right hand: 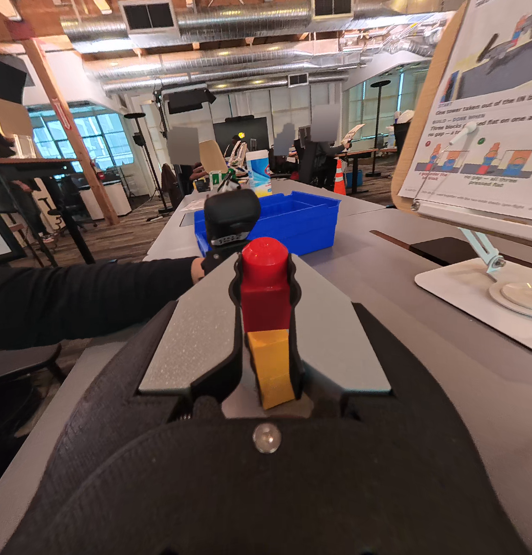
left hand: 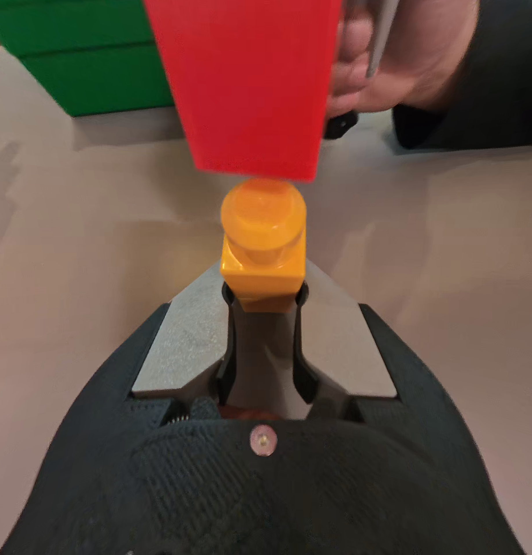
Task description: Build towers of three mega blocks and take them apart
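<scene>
While the left tongs clamp an orange mega block, stud forward, the right tongs grip a red mega block just above it, over the counter, a blue bin beyond.

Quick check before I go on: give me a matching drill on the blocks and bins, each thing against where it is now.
Things:
1. orange block
2. red block
3. blue bin
4. green bin

Places:
A. clamped in the right gripper
B. far left in the left wrist view
C. clamped in the left gripper
D. on the table beyond the red block

Pairs: 1-C, 2-A, 3-D, 4-B
</scene>
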The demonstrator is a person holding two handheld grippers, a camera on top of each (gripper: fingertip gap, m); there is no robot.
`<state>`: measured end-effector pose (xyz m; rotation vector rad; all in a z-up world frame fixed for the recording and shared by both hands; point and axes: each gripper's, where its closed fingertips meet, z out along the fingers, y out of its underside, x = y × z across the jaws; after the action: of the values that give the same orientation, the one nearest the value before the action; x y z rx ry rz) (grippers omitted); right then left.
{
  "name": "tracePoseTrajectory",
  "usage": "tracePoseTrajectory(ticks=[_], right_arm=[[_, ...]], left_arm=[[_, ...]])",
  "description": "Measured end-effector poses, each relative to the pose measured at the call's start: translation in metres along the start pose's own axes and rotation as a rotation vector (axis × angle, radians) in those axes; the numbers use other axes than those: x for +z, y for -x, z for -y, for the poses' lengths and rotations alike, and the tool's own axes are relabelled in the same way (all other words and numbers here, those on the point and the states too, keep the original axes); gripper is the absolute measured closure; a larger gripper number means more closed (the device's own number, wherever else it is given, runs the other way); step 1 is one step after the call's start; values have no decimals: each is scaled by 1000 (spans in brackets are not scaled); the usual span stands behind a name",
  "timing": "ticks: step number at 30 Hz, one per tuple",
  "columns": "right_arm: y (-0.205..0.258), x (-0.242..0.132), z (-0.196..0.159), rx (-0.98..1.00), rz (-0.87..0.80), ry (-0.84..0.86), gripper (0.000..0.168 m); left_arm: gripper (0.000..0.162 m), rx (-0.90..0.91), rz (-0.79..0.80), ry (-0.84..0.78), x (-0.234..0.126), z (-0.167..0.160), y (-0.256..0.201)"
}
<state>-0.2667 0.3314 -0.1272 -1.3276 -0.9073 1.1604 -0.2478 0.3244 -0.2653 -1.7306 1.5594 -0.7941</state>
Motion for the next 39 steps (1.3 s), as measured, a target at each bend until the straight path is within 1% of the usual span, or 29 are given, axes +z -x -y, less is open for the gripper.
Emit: tracePoseTrajectory(ticks=[4, 7, 12, 16, 18, 21, 25, 28, 30, 32, 39], right_arm=[[13, 7, -13, -39, 44, 71, 142], [16, 9, -23, -65, 54, 124, 142], [22, 5, -26, -115, 84, 173, 142], [38, 1, -27, -34, 220, 166, 143], [44, -1, -25, -42, 252, 157, 143], [42, 2, -18, -75, 210, 124, 142], [32, 9, -19, -174, 67, 131, 143], [39, 8, -19, -177, 101, 137, 143], [45, 5, -17, -139, 165, 122, 143], [47, 3, -16, -109, 198, 109, 143], [40, 15, -17, -254, 30, 139, 142]], left_arm=[[125, -17, -49, -32, 2, 7, -14], [125, -7, -43, -50, 2, 10, -18], [125, 15, -42, -48, 1, 10, -23], [126, 92, -116, -87, -4, 14, -40], [125, 116, -124, -117, -6, 18, -43], [126, 102, -99, -165, -7, 25, -38], [126, 60, -52, -158, -6, 25, -28], [126, 79, -82, -171, -7, 27, -35], [126, 86, -127, -198, -10, 30, -43], [126, 84, -137, -205, -11, 30, -45], [126, 55, -84, -200, -9, 30, -36]])
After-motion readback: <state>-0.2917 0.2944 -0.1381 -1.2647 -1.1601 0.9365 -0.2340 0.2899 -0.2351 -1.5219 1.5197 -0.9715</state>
